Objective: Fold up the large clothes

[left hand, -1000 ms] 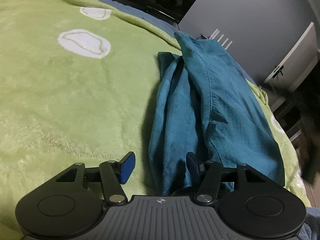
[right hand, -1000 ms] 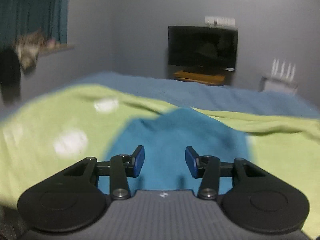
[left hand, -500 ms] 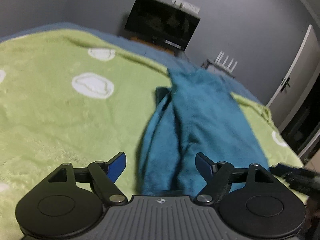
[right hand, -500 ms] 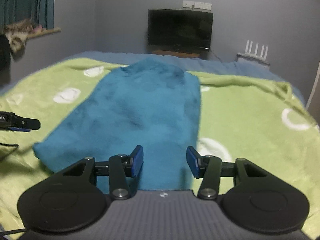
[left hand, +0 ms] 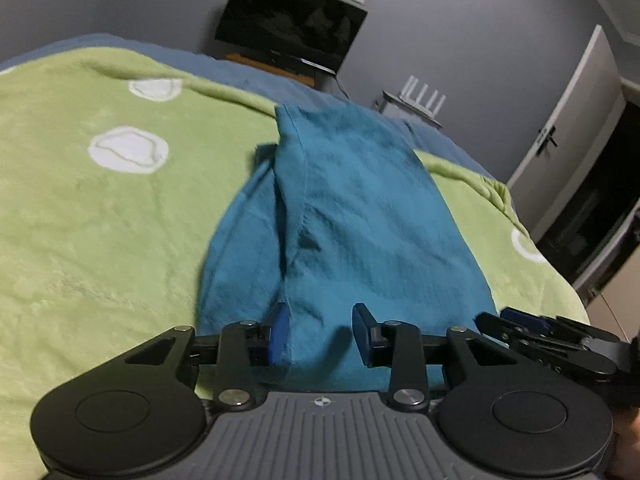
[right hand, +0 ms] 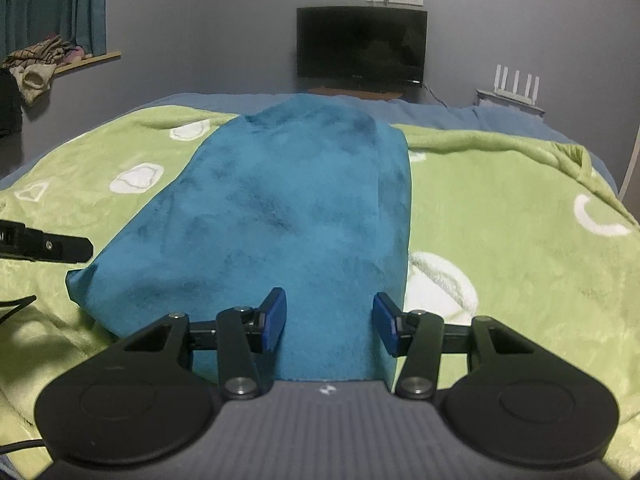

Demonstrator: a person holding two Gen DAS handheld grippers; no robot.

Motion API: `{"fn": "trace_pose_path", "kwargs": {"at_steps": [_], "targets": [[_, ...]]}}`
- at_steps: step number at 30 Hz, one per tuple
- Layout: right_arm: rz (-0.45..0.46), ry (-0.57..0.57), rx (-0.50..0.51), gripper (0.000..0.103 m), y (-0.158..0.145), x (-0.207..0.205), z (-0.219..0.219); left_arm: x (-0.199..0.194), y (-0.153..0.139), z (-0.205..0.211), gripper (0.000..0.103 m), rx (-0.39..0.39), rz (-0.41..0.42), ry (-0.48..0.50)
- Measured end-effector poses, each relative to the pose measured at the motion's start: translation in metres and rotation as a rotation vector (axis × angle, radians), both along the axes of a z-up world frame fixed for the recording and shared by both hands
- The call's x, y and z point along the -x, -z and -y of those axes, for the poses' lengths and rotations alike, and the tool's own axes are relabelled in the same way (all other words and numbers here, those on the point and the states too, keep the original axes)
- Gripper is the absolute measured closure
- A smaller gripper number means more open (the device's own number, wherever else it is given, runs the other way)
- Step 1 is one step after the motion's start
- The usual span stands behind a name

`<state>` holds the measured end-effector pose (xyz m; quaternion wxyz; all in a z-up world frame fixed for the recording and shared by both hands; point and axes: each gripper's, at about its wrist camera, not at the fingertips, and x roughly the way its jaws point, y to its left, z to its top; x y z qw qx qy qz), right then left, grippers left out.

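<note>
Our left gripper (left hand: 320, 332) has just been closing, yet its blue pads stand apart over the near hem of the teal garment (left hand: 352, 216), pinching nothing we can see. Our right gripper (right hand: 330, 322) is spread too, above the same soft, matte cloth. The garment lies folded long and narrow on the fuzzy green blanket (right hand: 500, 208) with white ring shapes, which has bare room on both sides. Beyond the bed's far edge stands a dark television (right hand: 360, 44).
</note>
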<state>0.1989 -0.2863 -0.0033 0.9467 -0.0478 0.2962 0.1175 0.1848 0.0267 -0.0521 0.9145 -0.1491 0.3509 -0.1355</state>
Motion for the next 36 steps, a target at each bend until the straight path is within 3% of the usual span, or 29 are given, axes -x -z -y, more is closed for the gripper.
{"fn": "trace_pose_path", "kwargs": {"at_steps": [7,10,14,18,21,23,28,31,34,36], "targets": [[-0.02,0.025,-0.053,0.053,0.01,-0.01,0.0,-0.009,0.01,0.007,0.064,-0.033,-0.022,0.021],[-0.024,0.03,-0.057,0.053,0.013,-0.015,-0.003,-0.011,0.012,0.009,0.092,-0.068,-0.029,0.021],[-0.015,0.026,-0.088,0.05,0.012,-0.016,-0.001,-0.013,0.017,0.002,0.097,-0.047,-0.043,0.02],[0.039,0.099,-0.148,0.05,0.009,-0.016,0.012,-0.012,0.018,0.004,0.097,-0.07,-0.049,0.023],[-0.054,0.181,-0.173,0.047,0.02,-0.031,0.025,-0.013,0.02,0.006,0.097,-0.086,-0.055,0.03],[-0.076,0.22,-0.206,0.038,0.023,-0.036,0.033,-0.013,0.021,0.007,0.097,-0.093,-0.06,0.029],[-0.051,0.228,-0.235,0.037,0.024,-0.037,0.038,-0.015,0.025,0.005,0.097,-0.1,-0.071,0.018],[-0.087,0.256,-0.279,0.027,0.033,-0.043,0.047,-0.019,0.03,0.01,0.099,-0.152,-0.077,0.015],[-0.072,0.263,-0.303,0.026,0.029,-0.038,0.05,-0.023,0.031,0.015,0.099,-0.196,-0.074,0.018],[-0.071,0.287,-0.331,0.026,0.023,-0.028,0.056,-0.021,0.03,0.014,0.099,-0.186,-0.067,0.016]]}}
